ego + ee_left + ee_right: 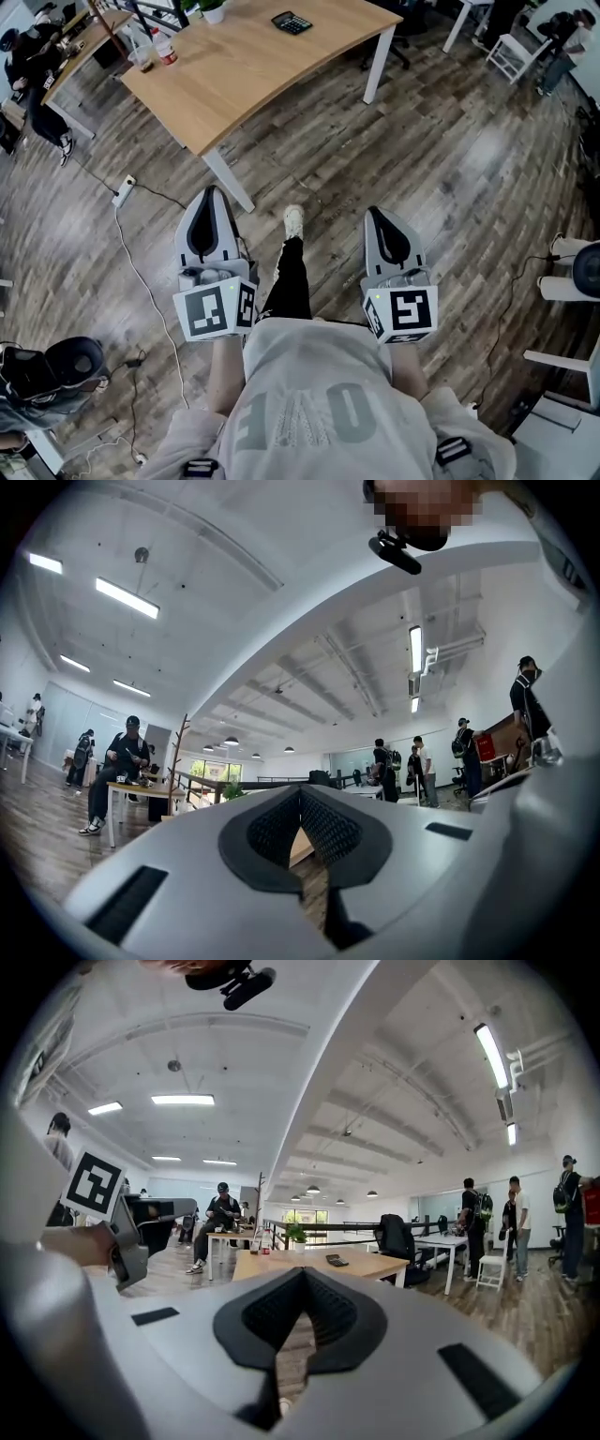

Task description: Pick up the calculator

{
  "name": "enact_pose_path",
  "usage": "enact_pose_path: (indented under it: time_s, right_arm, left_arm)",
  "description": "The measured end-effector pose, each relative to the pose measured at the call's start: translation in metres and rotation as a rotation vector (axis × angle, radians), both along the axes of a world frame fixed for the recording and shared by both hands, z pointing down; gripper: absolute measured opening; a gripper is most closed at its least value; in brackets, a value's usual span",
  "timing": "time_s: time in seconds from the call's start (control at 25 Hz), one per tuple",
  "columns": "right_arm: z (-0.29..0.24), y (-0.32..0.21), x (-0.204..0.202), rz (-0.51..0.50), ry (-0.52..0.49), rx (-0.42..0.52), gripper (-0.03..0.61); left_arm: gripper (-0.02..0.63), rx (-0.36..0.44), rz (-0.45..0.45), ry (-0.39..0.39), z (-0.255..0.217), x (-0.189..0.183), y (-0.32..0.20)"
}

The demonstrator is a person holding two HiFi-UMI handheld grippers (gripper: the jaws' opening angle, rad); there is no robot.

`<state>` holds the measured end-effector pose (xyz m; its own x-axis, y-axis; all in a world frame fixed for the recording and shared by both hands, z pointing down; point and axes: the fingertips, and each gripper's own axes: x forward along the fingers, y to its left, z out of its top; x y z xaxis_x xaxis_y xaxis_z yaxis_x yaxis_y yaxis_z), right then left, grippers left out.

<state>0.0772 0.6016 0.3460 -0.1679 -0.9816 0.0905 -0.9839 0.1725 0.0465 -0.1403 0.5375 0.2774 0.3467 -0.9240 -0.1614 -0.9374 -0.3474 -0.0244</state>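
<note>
**Calculator on the tabletop, both hand-held grippers closed**

The black calculator [292,22] lies flat near the far edge of the wooden tabletop [253,70], touched by nothing. The left hand-held gripper [212,195] and the right hand-held gripper [378,216] hang over the plank floor [450,159] on the near side of the tabletop, well apart from it and pointing towards it. Each has its jaws pressed together, gripping nothing. A bottle [165,49] and a cup [141,59] stand at the tabletop's left end, and a potted plant [212,9] stands at its far edge.
</note>
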Motion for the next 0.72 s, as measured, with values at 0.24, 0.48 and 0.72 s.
enact_pose_path:
  time_s: [0.24, 0.48, 0.72]
  right_arm:
    - [0.003, -0.106, 0.000, -0.010, 0.066, 0.015, 0.018]
    - [-0.021, -0.249, -0.004, -0.065, 0.050, 0.014, 0.018]
    - [-0.042, -0.382, 0.002, -0.093, 0.044, 0.014, 0.018]
  left_arm:
    - [0.009, 0.008, 0.022, 0.001, 0.012, 0.013, -0.110]
    - [0.009, 0.009, 0.020, -0.022, -0.010, 0.028, -0.245]
    - [0.009, 0.026, 0.012, -0.017, -0.027, 0.035, -0.372]
